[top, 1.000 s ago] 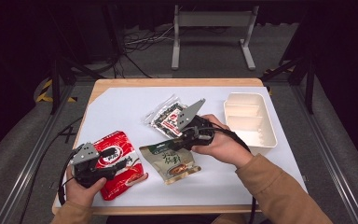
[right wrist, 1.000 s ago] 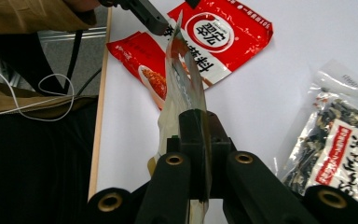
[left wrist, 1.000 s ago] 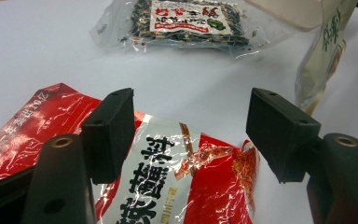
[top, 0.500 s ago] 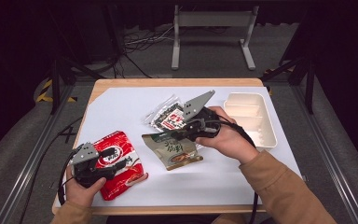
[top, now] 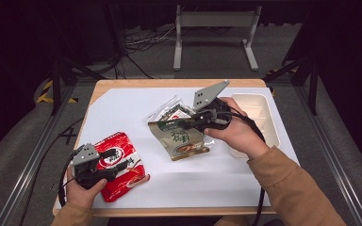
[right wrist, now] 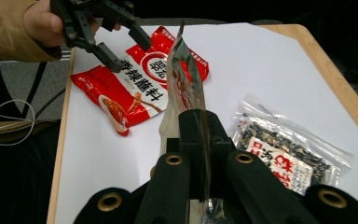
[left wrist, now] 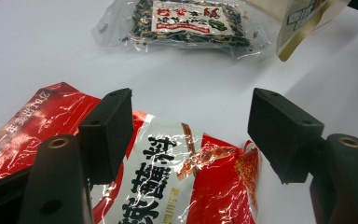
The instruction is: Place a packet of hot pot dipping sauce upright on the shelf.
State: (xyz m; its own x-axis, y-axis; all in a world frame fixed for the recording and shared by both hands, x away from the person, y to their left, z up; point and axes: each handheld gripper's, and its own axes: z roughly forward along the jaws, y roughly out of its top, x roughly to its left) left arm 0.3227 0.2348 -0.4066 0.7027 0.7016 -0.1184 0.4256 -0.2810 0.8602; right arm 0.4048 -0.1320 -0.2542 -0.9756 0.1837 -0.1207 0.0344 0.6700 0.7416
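From the high view, a person is standing at a counter (top: 122, 99) covered by a white sheet, holding a gripper in each hand. The right gripper (top: 185, 125) is lifting a green packet (top: 181, 140) by its upper edge, so that the packet is hanging tilted above the sheet near the middle of the counter. A clear bag of dark dried food (top: 172, 110) is lying just behind it, partly hidden. A white tray (top: 264, 115) with compartments is sitting at the right side of the counter, beside the right hand (top: 233, 134). The left gripper (top: 118, 162) is hovering over a red noodle packet (top: 120, 169) lying flat near the front left corner.

In the left gripper view, the two black fingers (left wrist: 107, 135) are standing wide apart above the red noodle packet (left wrist: 177, 186), gripping nothing. The clear bag (left wrist: 186, 21) is lying farther off on the white sheet, and a corner of the green packet (left wrist: 303, 25) is hanging in at the upper right.

In the right gripper view, the fingers (right wrist: 193, 140) are pressing together on the green packet (right wrist: 186, 86), which is rising edge-on from between them. Beyond it, the red noodle packet (right wrist: 137, 88) is lying flat, with the left gripper (right wrist: 121, 46) poised over it, fingers apart. The clear bag (right wrist: 284, 158) is lying to the right.
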